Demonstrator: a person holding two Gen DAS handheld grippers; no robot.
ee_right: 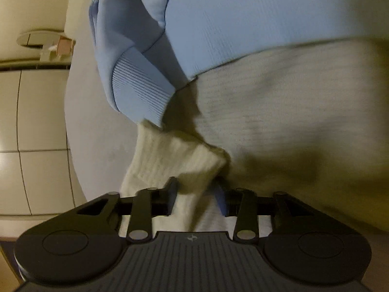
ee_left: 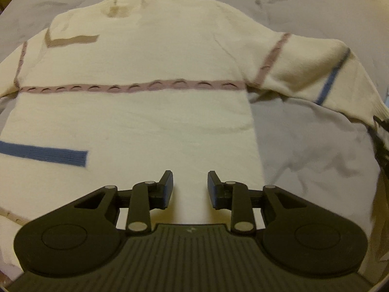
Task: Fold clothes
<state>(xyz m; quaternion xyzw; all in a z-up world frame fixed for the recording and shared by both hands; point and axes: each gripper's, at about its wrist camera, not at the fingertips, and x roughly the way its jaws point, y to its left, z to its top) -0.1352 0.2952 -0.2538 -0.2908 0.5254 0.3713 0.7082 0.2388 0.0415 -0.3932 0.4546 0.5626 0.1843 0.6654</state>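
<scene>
Left gripper [ee_left: 190,189] fingers spread, empty, above sweater [ee_left: 145,112] hem; right gripper [ee_right: 195,196] fingers clamp its cuff [ee_right: 175,160] between them.

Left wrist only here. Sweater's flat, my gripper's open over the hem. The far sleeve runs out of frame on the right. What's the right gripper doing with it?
Observer: The sleeve's cream ribbed cuff sits inside the right gripper. Its jaws stand wide apart, so I can't confirm a pinch.
Operator: Anything else near it?
Observer: A light blue garment with its own ribbed cuff sits just beyond the cream cuff.
Operator: Background?
Observer: A pale tiled surface shows left of the grey sheet.
</scene>
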